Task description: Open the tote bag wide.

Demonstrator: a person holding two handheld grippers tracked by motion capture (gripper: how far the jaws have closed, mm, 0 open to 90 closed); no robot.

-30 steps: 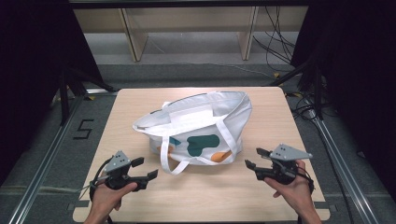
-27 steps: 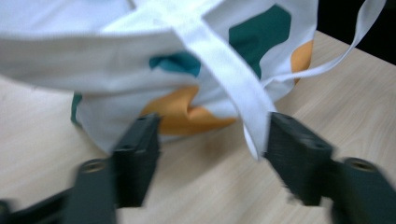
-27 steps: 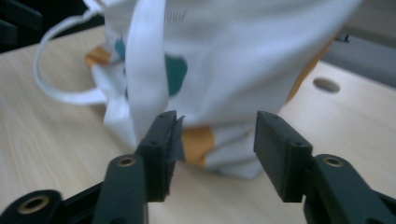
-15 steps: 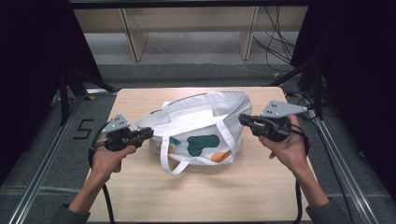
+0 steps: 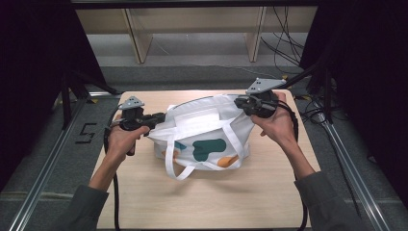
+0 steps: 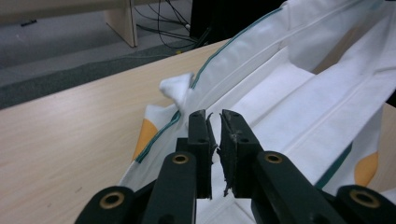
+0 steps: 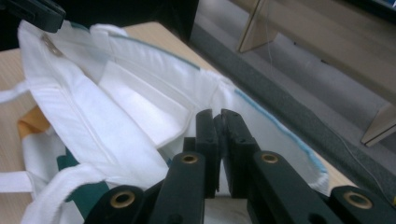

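High view: a white tote bag (image 5: 204,137) lies at table (image 5: 202,202) centre; left gripper (image 5: 156,118) pinches its rim at 9 o'clock, right gripper (image 5: 240,102) at 2 o'clock; judged advice: pull evenly apart.
Left gripper view: jaws pressed together on thin, creased fabric with teal piping (image 6: 163,128).
Right gripper view: jaws clamp the soft hemmed rim (image 7: 275,126).

A lab: wooden table (image 5: 202,202) on metal rails (image 5: 43,168), floor cables (image 5: 279,48), black curtains (image 5: 33,57).
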